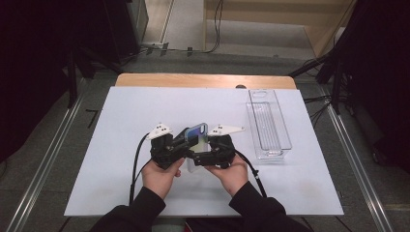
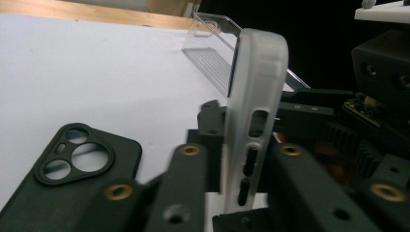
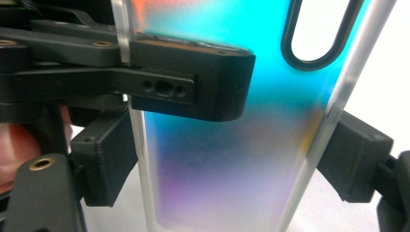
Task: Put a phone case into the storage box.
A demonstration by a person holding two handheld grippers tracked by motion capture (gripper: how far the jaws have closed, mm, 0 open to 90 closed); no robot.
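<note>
While both hands meet over the near middle of the white tabletop (image 1: 121,145), a translucent phone case (image 1: 197,135) stands between the two grippers, held up off the surface and tilted slightly. High view: left gripper (image 1: 181,147) comes in from the left, right gripper (image 1: 203,155) from the right, their tips meeting at the case's lower part.

Left gripper view: the case (image 2: 256,96) stands on edge, frosted side wall with button cut-outs facing the camera; one jaw sits to each side of that thin edge, close against it, pinching the case across its thickness. A black phone case (image 2: 72,183) with a round camera cut-out lies flat on the tabletop just beside the left jaw.

Right gripper view: the case's back (image 3: 227,154) shows a blue-to-purple tint with a dark-rimmed camera opening near the top. The right gripper's jaws stand spread wide, one at each long edge of the case, spanning its width; whether the pads press on the edges I cannot tell. The left gripper's jaw crosses the case's face higher up.

A clear plastic tray (image 1: 285,145) lies lengthwise on the right side of the tabletop, well apart from the hands.
</note>
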